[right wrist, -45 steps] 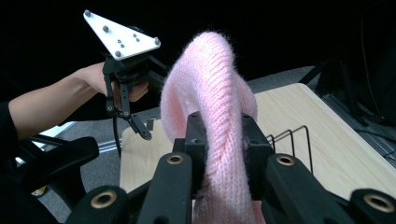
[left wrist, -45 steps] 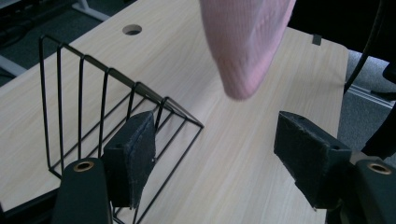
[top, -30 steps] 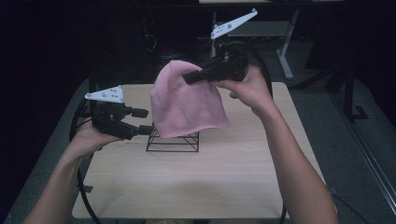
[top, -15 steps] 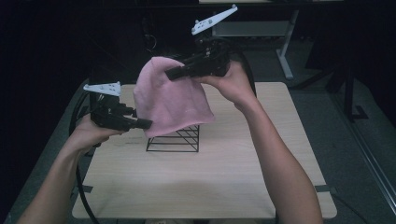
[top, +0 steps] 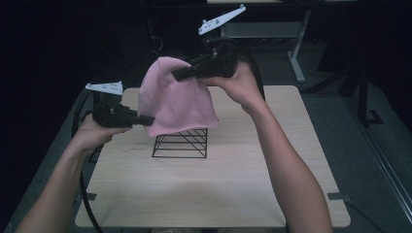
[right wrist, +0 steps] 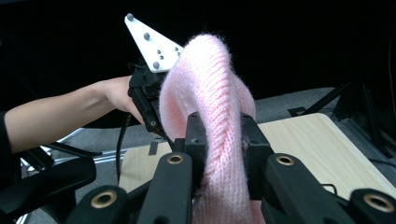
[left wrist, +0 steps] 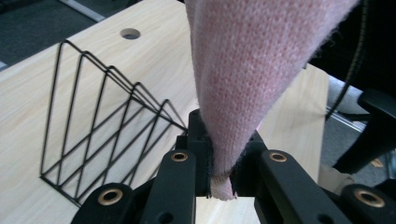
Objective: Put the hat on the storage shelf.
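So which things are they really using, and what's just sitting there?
Being used:
pink knitted hat, pinched by the left gripper and the right gripper

Just sitting there:
black wire rack on the wooden table; the hat hangs over it.

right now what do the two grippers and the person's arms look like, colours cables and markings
Both grippers, the left gripper and the right gripper, are black, each topped by a pale three-cornered plate studded with small dots. Brass-coloured rivets mark the jaw linkages in the gripper views. A black cable trails from each. The forearms are bare, with no sleeves seen in the high view.
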